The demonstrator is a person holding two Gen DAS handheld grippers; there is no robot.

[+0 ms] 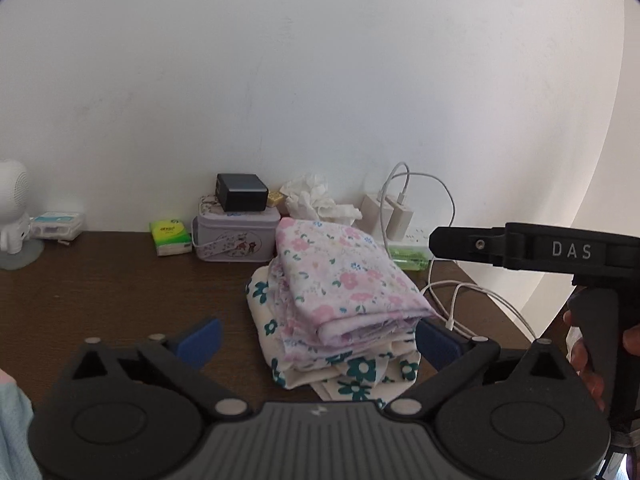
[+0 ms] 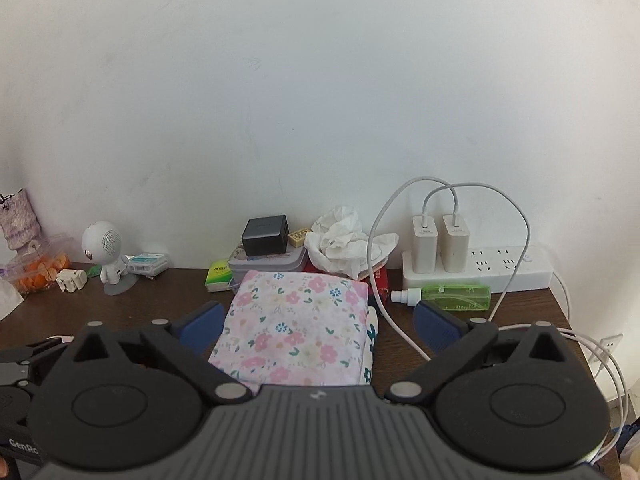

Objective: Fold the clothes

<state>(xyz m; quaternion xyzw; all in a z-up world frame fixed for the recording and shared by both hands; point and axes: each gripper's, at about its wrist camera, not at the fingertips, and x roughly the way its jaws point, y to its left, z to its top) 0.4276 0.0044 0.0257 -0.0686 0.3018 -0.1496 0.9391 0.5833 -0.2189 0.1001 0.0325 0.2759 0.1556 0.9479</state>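
Observation:
A folded pink floral garment [image 1: 340, 280] lies on top of a folded white garment with teal flowers [image 1: 352, 372], stacked on the dark wooden table [image 1: 100, 300]. The pink garment also shows in the right wrist view [image 2: 296, 328], with the teal-flowered one [image 2: 372, 340] peeking out at its right. My left gripper [image 1: 316, 340] is open and empty, just in front of the stack. My right gripper [image 2: 320, 326] is open and empty, above the stack's near side; its body [image 1: 532, 248] shows at the right of the left wrist view.
Along the wall stand a lilac tin [image 2: 268, 264] with a black charger [image 2: 265, 235] on it, crumpled tissue [image 2: 340, 244], a green tissue pack [image 1: 170, 237], a white robot figure [image 2: 105, 256], a power strip [image 2: 480, 268] with white cables [image 2: 384, 304], and a green spray bottle [image 2: 448, 295]. A light blue cloth [image 1: 12, 432] is at the left.

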